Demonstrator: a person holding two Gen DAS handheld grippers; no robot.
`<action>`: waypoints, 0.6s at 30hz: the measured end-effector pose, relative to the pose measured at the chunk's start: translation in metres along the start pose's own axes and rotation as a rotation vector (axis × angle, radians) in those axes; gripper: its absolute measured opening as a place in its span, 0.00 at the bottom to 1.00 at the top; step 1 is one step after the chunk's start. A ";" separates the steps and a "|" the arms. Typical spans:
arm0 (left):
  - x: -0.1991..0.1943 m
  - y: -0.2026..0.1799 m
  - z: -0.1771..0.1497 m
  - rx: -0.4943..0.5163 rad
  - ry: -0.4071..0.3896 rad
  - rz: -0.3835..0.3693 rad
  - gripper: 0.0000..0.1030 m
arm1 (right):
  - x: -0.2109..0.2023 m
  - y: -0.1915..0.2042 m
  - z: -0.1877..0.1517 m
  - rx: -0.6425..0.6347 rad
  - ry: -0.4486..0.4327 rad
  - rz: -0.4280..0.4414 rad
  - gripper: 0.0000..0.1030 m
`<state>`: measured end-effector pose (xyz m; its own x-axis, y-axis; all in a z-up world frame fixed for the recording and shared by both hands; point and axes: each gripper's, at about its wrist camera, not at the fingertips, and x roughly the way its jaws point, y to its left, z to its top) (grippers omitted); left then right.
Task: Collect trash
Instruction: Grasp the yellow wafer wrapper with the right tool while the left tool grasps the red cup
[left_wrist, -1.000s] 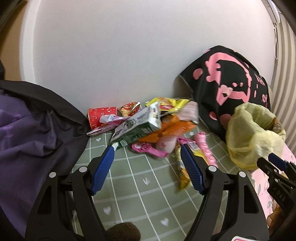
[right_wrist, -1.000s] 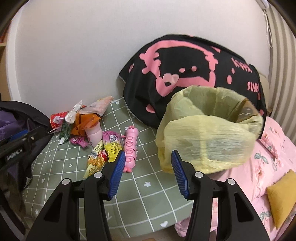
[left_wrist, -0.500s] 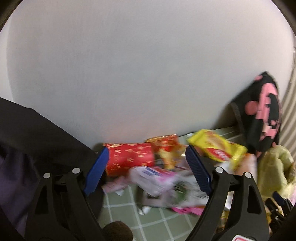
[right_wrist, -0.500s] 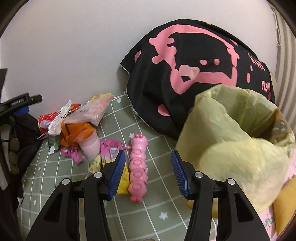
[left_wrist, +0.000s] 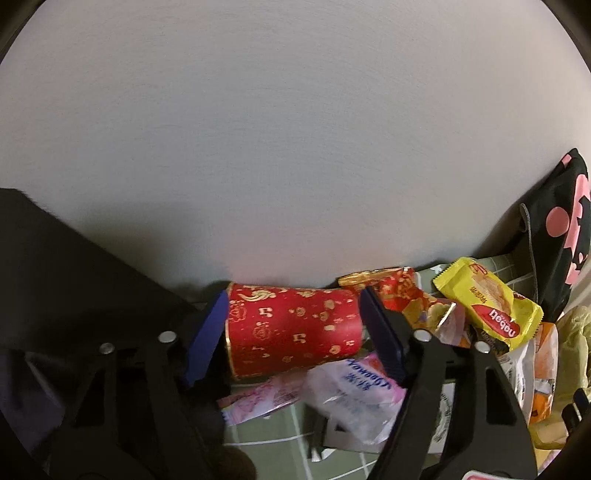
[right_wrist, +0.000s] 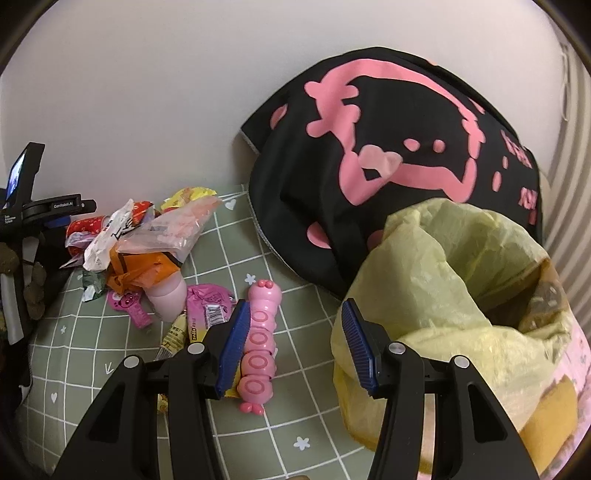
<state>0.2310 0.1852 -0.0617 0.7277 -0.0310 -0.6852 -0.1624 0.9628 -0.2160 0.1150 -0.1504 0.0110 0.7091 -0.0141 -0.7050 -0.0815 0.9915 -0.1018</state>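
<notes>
The red paper cup lies on its side against the wall at the back of the trash pile, with the left gripper straddling it end to end, jaws just closing in but pads looking not quite on it yet. It could easily crumple or squirt out toward the wall. Right gripper hangs spread and empty by the yellow bag; can't see the cup's open end.

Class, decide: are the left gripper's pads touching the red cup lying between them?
Cannot tell. In the left wrist view the left gripper brackets the red cup, both pads right at its ends; neither contact nor gap shows plainly.
</notes>
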 end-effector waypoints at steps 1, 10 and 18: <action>-0.005 0.005 0.000 -0.012 0.002 -0.005 0.60 | 0.002 -0.001 0.002 -0.003 0.002 0.005 0.47; -0.015 0.031 -0.004 -0.050 0.076 -0.051 0.60 | 0.021 -0.009 0.019 0.024 -0.009 0.076 0.47; 0.004 0.023 -0.005 -0.089 0.134 -0.028 0.32 | 0.018 -0.002 0.039 0.015 -0.024 0.129 0.47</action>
<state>0.2270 0.2057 -0.0734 0.6386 -0.0990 -0.7632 -0.2057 0.9336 -0.2933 0.1549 -0.1475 0.0255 0.7102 0.1164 -0.6943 -0.1625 0.9867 -0.0008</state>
